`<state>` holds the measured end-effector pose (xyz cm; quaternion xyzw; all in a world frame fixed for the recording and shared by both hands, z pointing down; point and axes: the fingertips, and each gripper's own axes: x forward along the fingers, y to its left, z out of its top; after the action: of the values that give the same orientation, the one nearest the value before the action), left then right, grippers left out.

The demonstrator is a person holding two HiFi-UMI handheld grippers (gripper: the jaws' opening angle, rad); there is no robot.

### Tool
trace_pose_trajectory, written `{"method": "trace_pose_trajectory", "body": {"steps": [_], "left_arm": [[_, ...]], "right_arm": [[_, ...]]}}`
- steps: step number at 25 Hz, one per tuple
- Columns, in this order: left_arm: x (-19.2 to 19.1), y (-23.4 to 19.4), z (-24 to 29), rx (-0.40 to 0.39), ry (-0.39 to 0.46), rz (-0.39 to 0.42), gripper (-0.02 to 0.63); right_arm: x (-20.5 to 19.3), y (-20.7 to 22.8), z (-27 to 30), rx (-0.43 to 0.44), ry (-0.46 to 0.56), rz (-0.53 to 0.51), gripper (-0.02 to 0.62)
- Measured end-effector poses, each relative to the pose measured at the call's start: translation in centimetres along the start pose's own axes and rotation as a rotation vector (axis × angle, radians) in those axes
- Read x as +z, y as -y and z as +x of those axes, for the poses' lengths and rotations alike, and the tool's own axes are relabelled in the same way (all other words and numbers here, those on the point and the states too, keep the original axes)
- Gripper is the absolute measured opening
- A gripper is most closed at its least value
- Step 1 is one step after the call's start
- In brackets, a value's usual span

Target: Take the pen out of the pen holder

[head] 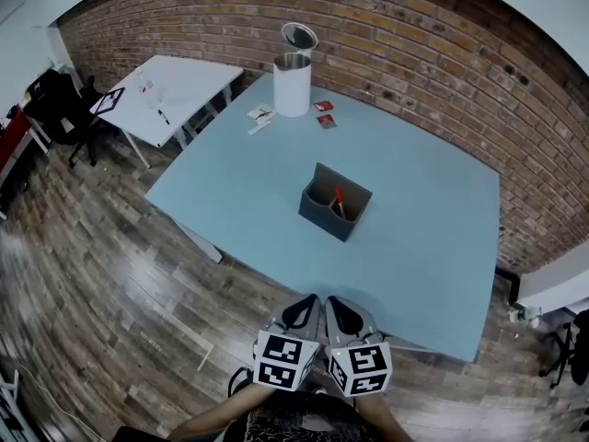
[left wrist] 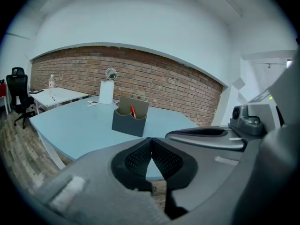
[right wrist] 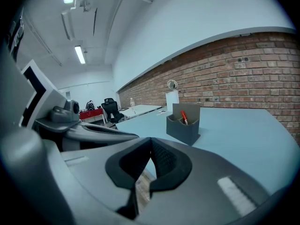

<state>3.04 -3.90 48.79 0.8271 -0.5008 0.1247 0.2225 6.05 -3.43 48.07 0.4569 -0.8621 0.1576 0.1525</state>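
A dark grey pen holder (head: 335, 203) stands near the middle of the light blue table (head: 433, 247), with a red pen (head: 339, 198) leaning inside it. The same pen holder (left wrist: 130, 119) and pen (left wrist: 132, 110) appear ahead in the left gripper view, and the pen holder (right wrist: 183, 123) with its pen (right wrist: 184, 117) in the right gripper view. My left gripper (head: 301, 313) and right gripper (head: 342, 315) hang side by side at the table's near edge, well short of the holder. Both are shut with nothing between the jaws.
A white cylinder (head: 292, 85) with a small round mirror (head: 298, 38) stands at the table's far edge, next to small cards (head: 322, 114) and papers (head: 260, 117). A white side table (head: 175, 95) and a black office chair (head: 57, 101) are at far left. A brick wall runs behind.
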Motion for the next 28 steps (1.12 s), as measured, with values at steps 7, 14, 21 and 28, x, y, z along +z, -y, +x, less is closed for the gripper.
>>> {"method": "trace_pose_trajectory", "body": {"steps": [7,14,21,28], "left_arm": [[1.9,-2.6,1.0,-0.043,0.008,0.011,-0.009],[3.8,-5.3,2.0,-0.067,0.018,0.038,-0.009],[4.8,-7.4,2.5,-0.084,0.022,0.035,-0.009],[5.3,-8.5,3.0,-0.097,0.023,0.044,-0.009]], "right_arm": [[2.3,0.4,2.9,-0.062,0.014,-0.015,0.005],[4.6,1.1,5.8,-0.129,0.033,-0.034,0.005],[6.9,2.4,8.2,-0.199,0.052,-0.072,0.005],[7.9,3.3,9.8,-0.240,0.064,-0.090,0.005]]}}
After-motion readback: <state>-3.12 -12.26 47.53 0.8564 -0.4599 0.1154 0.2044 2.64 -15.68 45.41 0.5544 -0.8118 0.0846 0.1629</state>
